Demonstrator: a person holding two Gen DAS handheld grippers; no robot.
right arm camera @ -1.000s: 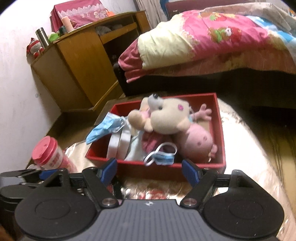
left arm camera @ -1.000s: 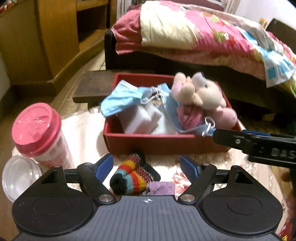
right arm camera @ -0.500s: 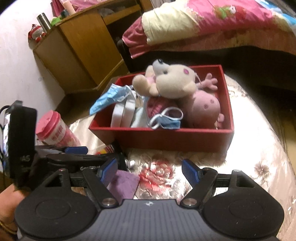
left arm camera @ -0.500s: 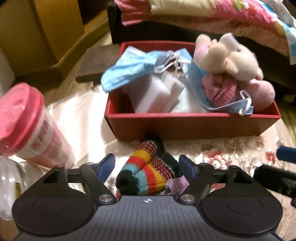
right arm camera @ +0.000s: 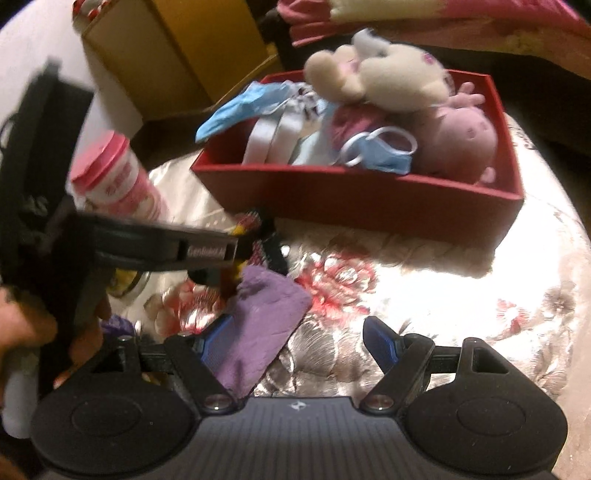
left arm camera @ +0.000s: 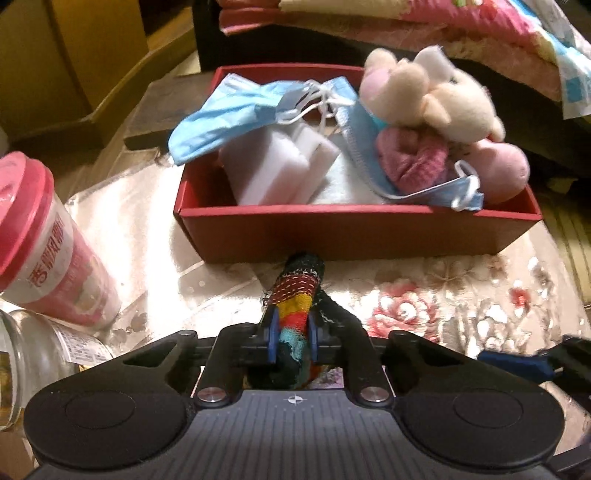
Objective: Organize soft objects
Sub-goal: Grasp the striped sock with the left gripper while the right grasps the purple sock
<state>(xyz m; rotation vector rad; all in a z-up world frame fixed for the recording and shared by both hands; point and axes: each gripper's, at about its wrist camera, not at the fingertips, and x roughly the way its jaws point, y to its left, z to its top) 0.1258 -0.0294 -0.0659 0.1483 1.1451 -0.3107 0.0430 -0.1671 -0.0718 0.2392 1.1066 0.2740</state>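
Wooden cabinet [left arm camera: 74,55], quilt-covered bed [left arm camera: 443,29].

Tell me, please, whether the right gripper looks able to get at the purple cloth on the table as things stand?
Probably yes. The right gripper is open and the purple cloth already lies against its left finger, on the table just ahead. The left gripper, shut on the striped sock, sits beyond the cloth's far end and may crowd it.
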